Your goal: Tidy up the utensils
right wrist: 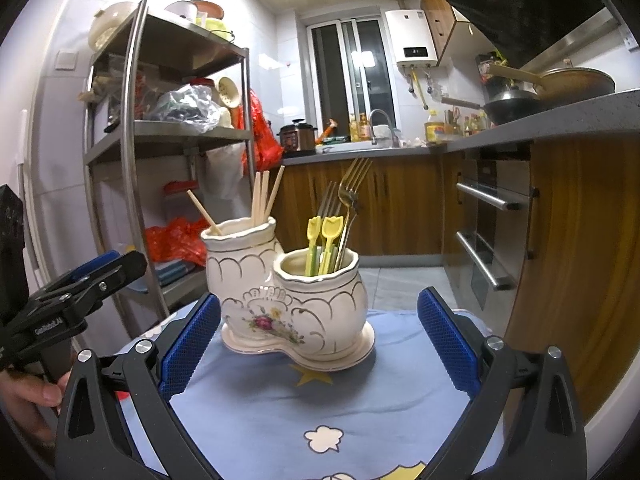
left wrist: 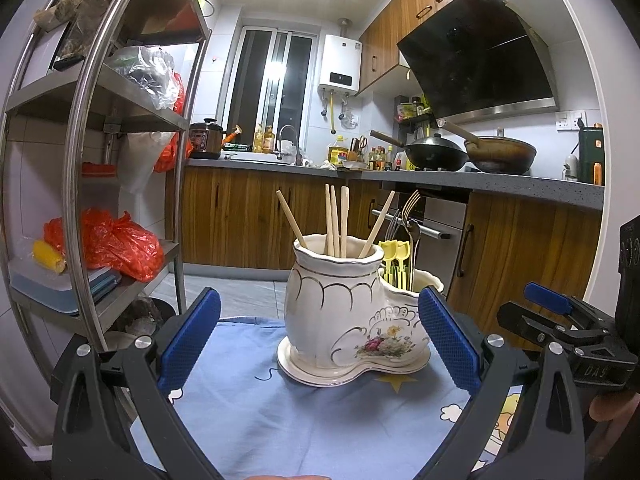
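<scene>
You're holding both grippers back from the two-pot ceramic utensil holder (left wrist: 352, 320), which is sitting on its saucer on the blue cartoon cloth (left wrist: 280, 420) over the worktop. Your left gripper (left wrist: 320, 340) is hovering with its fingers spread wide and holding nothing, and your right gripper (right wrist: 320, 340) is doing the same. Wooden chopsticks (right wrist: 262, 196) are standing in the taller pot, while metal forks (right wrist: 348, 196) and yellow plastic forks (right wrist: 322, 240) are sharing the lower one.
</scene>
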`<state>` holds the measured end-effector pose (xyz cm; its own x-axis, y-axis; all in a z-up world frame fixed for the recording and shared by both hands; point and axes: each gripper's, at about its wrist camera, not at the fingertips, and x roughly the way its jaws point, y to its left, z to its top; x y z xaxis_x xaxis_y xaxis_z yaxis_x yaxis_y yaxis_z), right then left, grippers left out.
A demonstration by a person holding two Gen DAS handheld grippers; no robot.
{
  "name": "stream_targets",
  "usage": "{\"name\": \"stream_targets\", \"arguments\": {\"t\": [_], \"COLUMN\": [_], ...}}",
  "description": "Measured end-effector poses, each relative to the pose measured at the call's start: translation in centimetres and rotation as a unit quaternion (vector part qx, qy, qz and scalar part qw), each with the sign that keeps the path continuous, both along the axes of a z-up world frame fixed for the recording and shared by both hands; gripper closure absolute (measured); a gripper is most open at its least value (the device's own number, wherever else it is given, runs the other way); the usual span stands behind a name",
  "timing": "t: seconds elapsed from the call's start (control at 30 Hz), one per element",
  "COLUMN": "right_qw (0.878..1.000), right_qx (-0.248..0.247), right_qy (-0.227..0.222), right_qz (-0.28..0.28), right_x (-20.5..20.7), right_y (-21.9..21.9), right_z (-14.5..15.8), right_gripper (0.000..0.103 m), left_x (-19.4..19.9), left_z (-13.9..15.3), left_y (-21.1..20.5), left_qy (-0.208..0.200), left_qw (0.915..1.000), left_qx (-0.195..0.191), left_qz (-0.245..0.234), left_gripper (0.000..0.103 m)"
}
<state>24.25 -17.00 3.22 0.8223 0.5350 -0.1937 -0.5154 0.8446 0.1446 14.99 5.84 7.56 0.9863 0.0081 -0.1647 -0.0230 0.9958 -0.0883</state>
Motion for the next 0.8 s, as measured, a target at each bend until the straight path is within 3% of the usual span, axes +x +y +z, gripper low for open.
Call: {"name": "stream_targets", "arguments": {"t": [0.8], "right_qw": [1.000], "right_qx": [-0.001], "right_qy": [0.001], "right_qz": [0.003], "right_x": [-0.05], "right_y": [0.30], "right_z": [-0.17], "right_gripper": [0.005], "left_x": [-0.07], "left_z": [0.12], "left_y": [-0.06], "left_qy": [0.000], "left_qw": [1.0000], "left_qx": [0.002], "left_qz": [-0.002], "left_gripper": [0.006]}}
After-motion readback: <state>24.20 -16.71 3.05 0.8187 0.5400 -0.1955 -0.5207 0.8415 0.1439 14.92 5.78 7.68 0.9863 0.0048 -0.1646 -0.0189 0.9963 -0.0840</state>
